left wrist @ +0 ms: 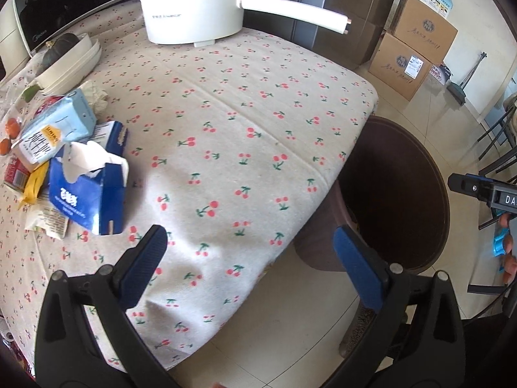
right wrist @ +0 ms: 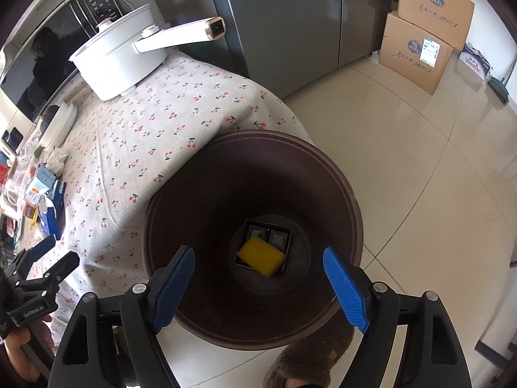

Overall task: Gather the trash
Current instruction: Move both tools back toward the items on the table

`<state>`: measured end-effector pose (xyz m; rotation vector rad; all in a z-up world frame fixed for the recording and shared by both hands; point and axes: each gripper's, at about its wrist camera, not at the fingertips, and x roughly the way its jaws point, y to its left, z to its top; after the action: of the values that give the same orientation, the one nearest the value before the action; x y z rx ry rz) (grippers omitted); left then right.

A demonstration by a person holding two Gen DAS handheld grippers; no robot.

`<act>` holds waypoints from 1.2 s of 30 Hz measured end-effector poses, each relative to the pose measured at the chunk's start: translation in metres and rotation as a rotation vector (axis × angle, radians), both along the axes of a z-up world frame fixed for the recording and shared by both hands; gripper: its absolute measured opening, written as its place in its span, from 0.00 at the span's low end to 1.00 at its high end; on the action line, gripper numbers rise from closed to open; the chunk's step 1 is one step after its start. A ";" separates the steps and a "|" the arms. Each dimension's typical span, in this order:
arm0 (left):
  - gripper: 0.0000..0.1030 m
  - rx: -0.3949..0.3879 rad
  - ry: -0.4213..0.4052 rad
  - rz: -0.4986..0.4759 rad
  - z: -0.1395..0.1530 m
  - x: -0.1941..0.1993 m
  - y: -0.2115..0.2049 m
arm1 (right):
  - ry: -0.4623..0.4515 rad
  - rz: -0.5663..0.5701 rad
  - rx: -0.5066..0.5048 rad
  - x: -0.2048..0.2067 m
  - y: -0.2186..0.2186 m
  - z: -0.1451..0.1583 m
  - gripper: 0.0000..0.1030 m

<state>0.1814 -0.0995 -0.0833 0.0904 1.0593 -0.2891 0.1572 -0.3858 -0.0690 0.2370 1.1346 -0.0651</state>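
A pile of trash lies on the cherry-print tablecloth (left wrist: pixel 245 103) at the left: a torn blue tissue box (left wrist: pixel 87 194), a light blue carton (left wrist: pixel 55 129), a yellow wrapper (left wrist: pixel 32 184) and a crumpled tissue (left wrist: pixel 93 93). My left gripper (left wrist: pixel 248 239) is open and empty over the table's near corner. A dark brown bin (right wrist: pixel 349 194) stands on the floor against that corner. My right gripper (right wrist: pixel 258 255) hangs open and empty right above the bin. At the bin's bottom a yellow packet (right wrist: pixel 260 255) lies on a black tray-like package (right wrist: pixel 278 236).
A white electric pot (left wrist: pixel 194 16) with a long handle stands at the table's far edge. Stacked white plates (left wrist: pixel 71 61) hold a dark squash. A grey fridge (right wrist: pixel 290 16) and cardboard boxes (right wrist: pixel 416 51) stand beyond on the tiled floor.
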 end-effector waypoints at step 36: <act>0.99 0.022 0.041 0.391 0.012 -0.043 0.248 | -0.045 0.383 -0.074 0.056 0.277 0.010 0.91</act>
<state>0.1381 0.1485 -0.0710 -0.1040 1.0958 0.0747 0.2134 -0.1089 -0.0595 -0.0470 1.1138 0.2363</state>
